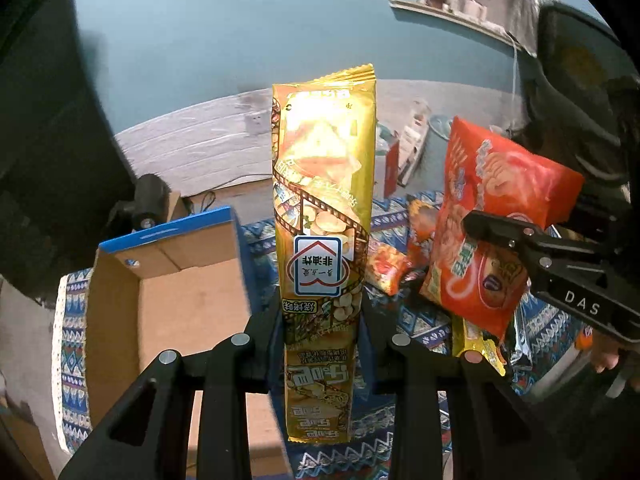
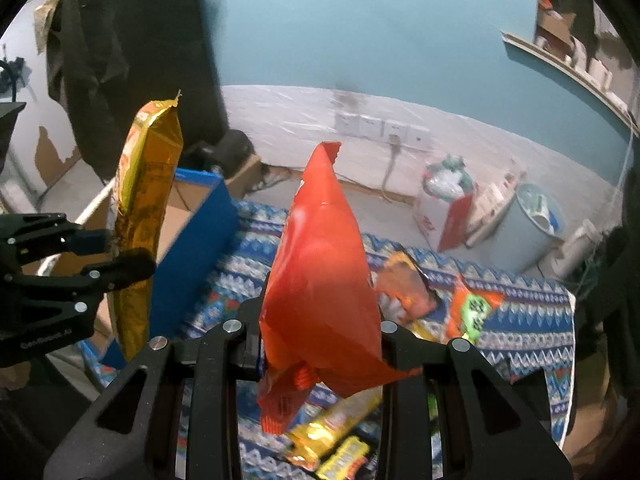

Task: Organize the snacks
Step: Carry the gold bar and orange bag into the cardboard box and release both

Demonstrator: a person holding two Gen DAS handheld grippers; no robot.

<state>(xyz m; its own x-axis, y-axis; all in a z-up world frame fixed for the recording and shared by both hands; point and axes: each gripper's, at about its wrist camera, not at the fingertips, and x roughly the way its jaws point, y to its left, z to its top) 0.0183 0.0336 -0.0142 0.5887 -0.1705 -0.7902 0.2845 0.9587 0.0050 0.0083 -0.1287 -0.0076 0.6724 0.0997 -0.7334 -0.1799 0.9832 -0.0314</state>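
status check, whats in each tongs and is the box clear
Left tongs shut on gold pack. Right tongs shut on orange bag. Cardboard box open, nothing blocking.

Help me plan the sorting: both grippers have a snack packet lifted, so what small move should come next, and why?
Probably carry the left gripper with its gold packet over the open cardboard box beside it. The box looks empty, and the right gripper already holds the orange packet clear.
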